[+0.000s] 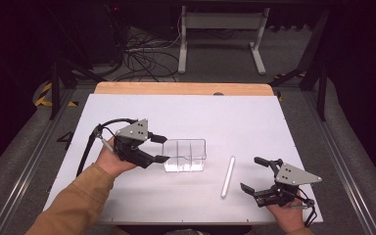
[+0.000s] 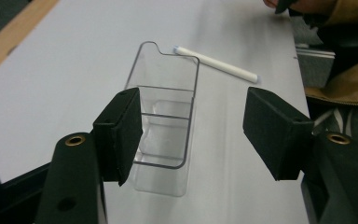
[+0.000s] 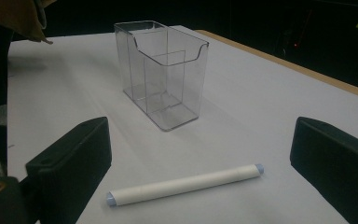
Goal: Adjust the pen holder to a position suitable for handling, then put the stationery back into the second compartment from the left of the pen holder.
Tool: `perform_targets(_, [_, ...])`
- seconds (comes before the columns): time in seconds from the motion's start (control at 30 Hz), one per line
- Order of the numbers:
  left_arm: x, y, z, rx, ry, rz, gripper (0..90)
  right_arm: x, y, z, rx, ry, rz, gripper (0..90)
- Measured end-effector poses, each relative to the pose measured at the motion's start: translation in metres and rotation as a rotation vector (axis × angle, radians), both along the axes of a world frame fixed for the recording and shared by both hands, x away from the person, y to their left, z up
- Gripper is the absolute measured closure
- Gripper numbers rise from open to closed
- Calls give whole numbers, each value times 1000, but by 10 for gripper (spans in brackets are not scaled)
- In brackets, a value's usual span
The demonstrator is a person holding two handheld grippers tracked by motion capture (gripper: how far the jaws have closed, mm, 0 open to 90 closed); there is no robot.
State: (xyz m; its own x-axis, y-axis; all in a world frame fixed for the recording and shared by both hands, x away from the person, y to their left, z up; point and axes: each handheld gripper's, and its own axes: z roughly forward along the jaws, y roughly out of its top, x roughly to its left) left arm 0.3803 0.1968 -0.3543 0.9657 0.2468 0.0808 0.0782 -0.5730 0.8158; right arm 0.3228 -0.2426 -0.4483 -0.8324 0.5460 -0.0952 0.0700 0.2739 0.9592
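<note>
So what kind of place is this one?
Probably a lab recording station: a white-covered table with just a clear organizer and a marker, loose cables on the floor, and a dark surround.

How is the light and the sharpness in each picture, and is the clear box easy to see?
High view: the white table is evenly lit and the surroundings are dark; the clear box looks faint. Left gripper view: the box is sharp, with the near jaws soft. Right gripper view: dimmer, the box edges crisp, and the white pen casts a soft shadow.
</note>
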Motion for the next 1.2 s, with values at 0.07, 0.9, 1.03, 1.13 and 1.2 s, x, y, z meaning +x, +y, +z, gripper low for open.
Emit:
perform_targets(0.07, [-1, 2, 0, -11, -2, 10, 358, -1, 0, 1, 4, -5, 1, 57])
perform_targets(0.9, [-59, 55, -42, -242, -45, 274, 164, 4, -3, 7, 34, 44, -87, 19])
perform_targets(1.03, [-60, 62, -49, -252, -25, 294, 163, 5, 9, 5, -12, 68, -140, 28])
perform_targets(1.13, [-63, 66, -54, -245, -22, 307, 163, 6, 13, 4, -31, 88, -120, 31])
perform_targets(1.2, [-64, 69, -57, -245, -18, 317, 163, 6, 13, 4, -20, 93, -95, 31])
